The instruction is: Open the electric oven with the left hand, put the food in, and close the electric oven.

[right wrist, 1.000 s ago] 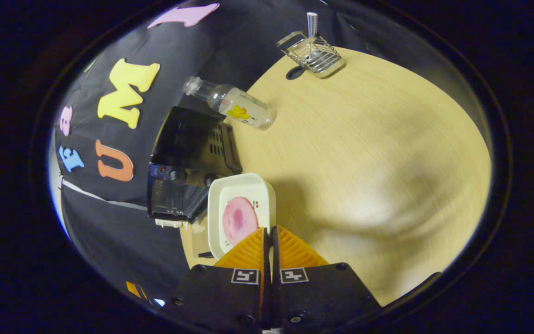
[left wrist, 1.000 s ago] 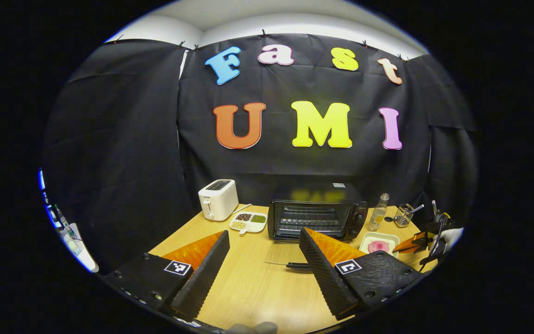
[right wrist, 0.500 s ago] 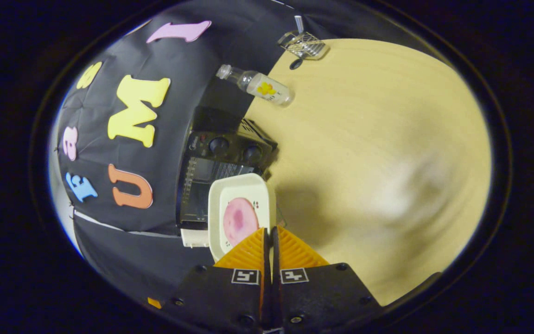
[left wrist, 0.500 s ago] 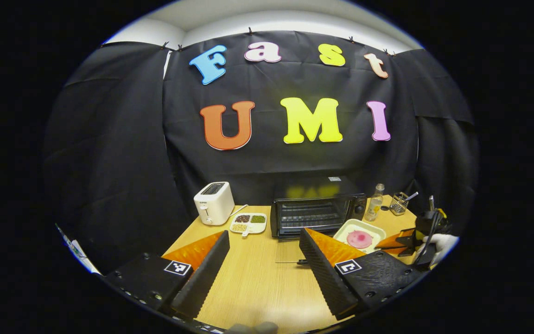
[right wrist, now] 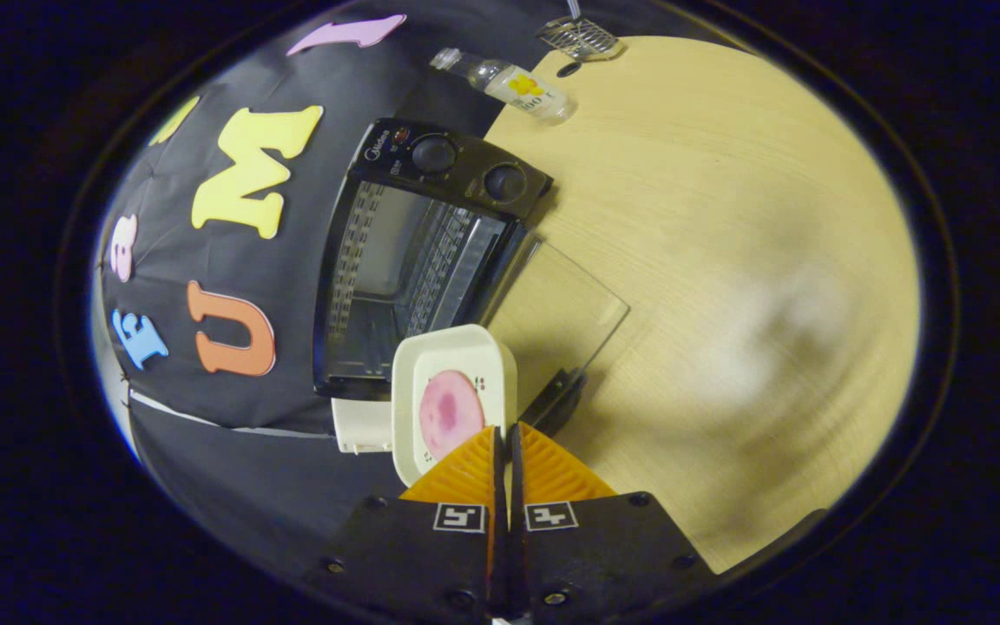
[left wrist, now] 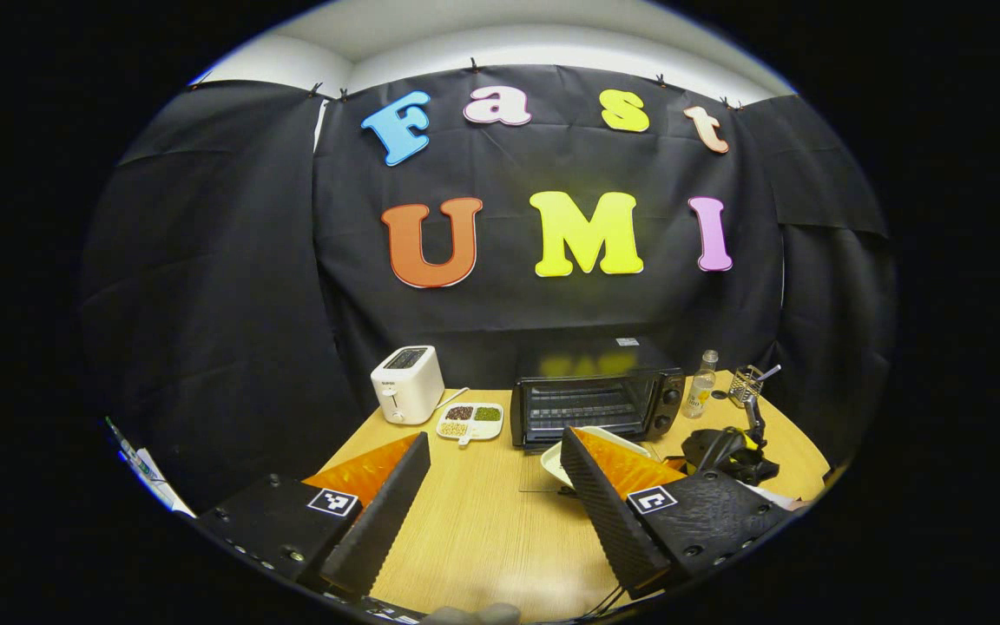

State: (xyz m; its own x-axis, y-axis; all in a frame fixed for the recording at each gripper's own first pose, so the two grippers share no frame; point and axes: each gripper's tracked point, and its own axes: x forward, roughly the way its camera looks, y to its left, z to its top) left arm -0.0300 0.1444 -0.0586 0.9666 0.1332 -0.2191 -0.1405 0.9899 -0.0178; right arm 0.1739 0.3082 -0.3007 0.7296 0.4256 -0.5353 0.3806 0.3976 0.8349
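Oven (right wrist: 404, 260): door down, open.
Right gripper (right wrist: 504, 434): jaws grasping plate (right wrist: 452, 382) rim.
Left gripper (left wrist: 496, 460): jaws released, holding nothing.

Left gripper view: the white dish (left wrist: 556, 458) lies mostly hidden behind the right-hand finger, and its contents are hidden too. Right gripper view: the near rim of the dish (right wrist: 448, 347) is covered by the fingers (right wrist: 465, 473); the toaster (right wrist: 361, 425) is largely hidden behind the dish. The bottle (left wrist: 701, 395) label is too small to read.

Left gripper (left wrist: 491, 451) jaws spread wide, right gripper (right wrist: 504, 434) jaws pressed together
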